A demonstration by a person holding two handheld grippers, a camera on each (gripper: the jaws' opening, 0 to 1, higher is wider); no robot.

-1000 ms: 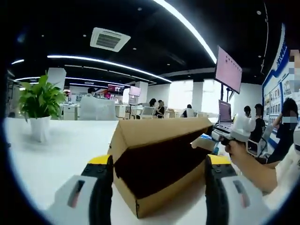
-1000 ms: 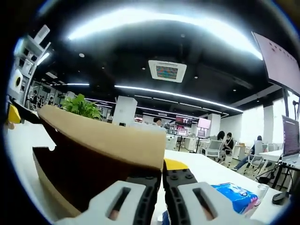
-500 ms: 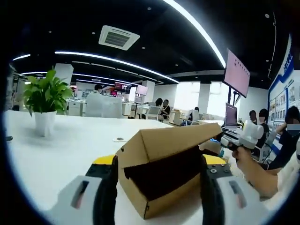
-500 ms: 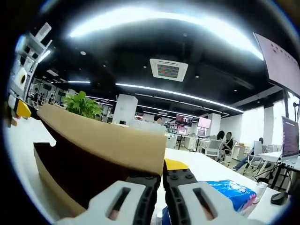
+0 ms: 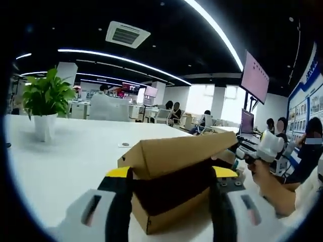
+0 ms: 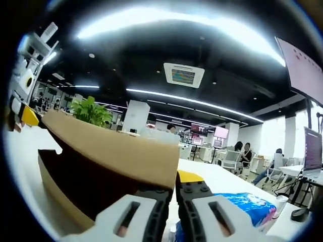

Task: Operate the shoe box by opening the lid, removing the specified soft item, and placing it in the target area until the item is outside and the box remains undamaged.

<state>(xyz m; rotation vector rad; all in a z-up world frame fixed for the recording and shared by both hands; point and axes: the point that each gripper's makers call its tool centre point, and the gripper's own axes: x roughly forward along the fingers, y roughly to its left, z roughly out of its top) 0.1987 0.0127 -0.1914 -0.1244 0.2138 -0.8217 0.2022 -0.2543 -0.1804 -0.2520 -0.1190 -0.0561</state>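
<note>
1. The cardboard shoe box [image 5: 169, 194] sits on a white table [image 5: 60, 166]; the right gripper [image 6: 175, 194], jaws pinched on the lid [image 6: 116, 154], holds it half raised.
2. The left gripper [image 5: 169, 201] stands spread wide, astride the box.
3. Risk, in my judgement: pulling too hard could crease the lid.
4. The right gripper view adds a blue soft packet [image 6: 247, 209].

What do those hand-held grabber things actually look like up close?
Each gripper has two light grey jaw bodies with slotted openings, black inner faces and yellow tips, seen on the left gripper and the right gripper. A person's hand holds a pale pistol-style handle; the sleeve looks white.
</note>
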